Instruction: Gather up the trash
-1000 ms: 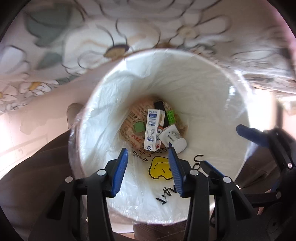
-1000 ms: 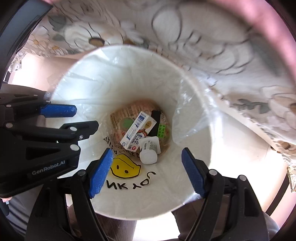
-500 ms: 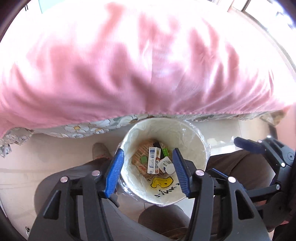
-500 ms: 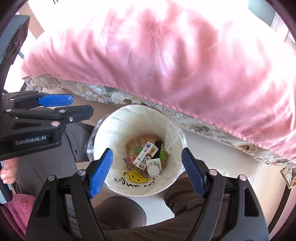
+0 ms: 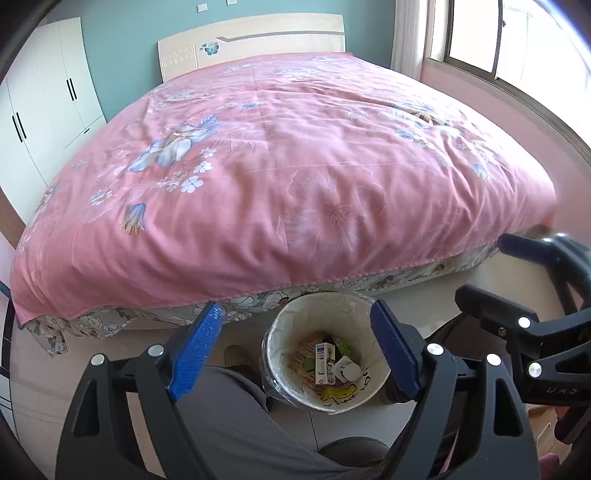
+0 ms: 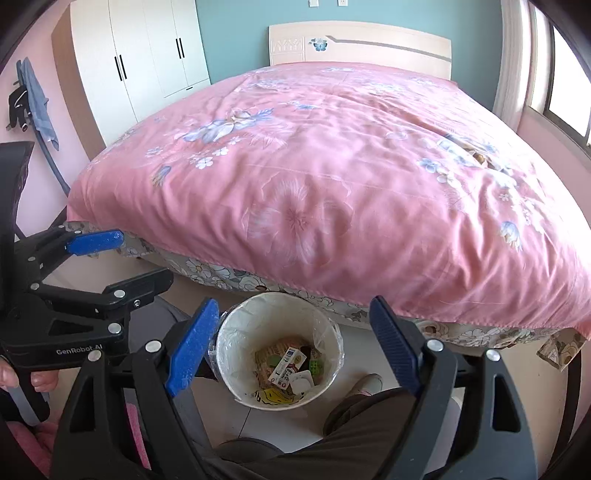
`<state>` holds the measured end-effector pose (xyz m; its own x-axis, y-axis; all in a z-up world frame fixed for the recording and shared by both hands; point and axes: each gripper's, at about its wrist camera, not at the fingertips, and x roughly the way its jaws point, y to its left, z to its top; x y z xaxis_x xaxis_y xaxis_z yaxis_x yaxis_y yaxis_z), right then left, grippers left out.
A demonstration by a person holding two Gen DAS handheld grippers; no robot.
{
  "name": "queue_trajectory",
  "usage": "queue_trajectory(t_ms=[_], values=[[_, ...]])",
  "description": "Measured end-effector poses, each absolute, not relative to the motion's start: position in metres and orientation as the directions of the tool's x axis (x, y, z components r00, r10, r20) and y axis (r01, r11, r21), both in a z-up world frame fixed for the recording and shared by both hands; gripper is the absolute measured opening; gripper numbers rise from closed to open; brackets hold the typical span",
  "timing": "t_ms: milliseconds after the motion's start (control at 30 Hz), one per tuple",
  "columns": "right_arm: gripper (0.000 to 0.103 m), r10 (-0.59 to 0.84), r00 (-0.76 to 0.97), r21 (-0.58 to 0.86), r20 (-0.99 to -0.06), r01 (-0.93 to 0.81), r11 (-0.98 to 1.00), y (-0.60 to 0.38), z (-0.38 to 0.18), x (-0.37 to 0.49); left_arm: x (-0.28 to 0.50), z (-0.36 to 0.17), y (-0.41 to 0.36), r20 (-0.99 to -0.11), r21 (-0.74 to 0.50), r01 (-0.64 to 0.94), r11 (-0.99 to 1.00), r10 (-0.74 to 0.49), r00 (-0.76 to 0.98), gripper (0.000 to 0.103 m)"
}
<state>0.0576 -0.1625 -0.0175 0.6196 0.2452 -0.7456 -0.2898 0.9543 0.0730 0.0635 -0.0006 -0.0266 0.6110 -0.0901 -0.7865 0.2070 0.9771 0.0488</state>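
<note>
Both cameras looked down from above a bedroom floor toward a white bin lined with a clear plastic bag, standing on pale tiles just beside the foot of a bed. Inside the bin lay the collected trash: a small white carton with blue print, a white cup-like piece touching it, a green block and printed paper under them. A yellow smiley face was printed on the inner wall nearest the camera.

The left gripper was held above the bin with its blue-padded fingers spread wide and nothing between them. The right gripper also sat above the bin, fingers spread wide and empty. In the right camera view, the left gripper appeared at the left edge, also spread. In the left camera view, the right gripper showed at the right edge.

A pink quilt with blue and white flowers covered the bed, with a grey floral sheet hanging below its edge. A pale wooden headboard stood against a teal wall, a white wardrobe to the left, a window to the right. The person's grey trouser legs and a shoe showed near the bin.
</note>
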Motion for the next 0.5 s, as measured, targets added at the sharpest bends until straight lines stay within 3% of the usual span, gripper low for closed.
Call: queue_trajectory(t_ms=[300,500], values=[[0.086,0.058,0.753,-0.032,-0.656,-0.104,0.994,-0.165,-0.007,0.004,0.022,0.001,0.01,-0.701,0.118,0.115,0.986,0.001,0.713,0.092],[0.088,0.039,0.775,-0.05,-0.631,-0.09,0.995,-0.162,-0.008,-0.016,0.004,0.004,0.013,-0.68,0.111,0.087,0.99,0.012,0.734,0.092]])
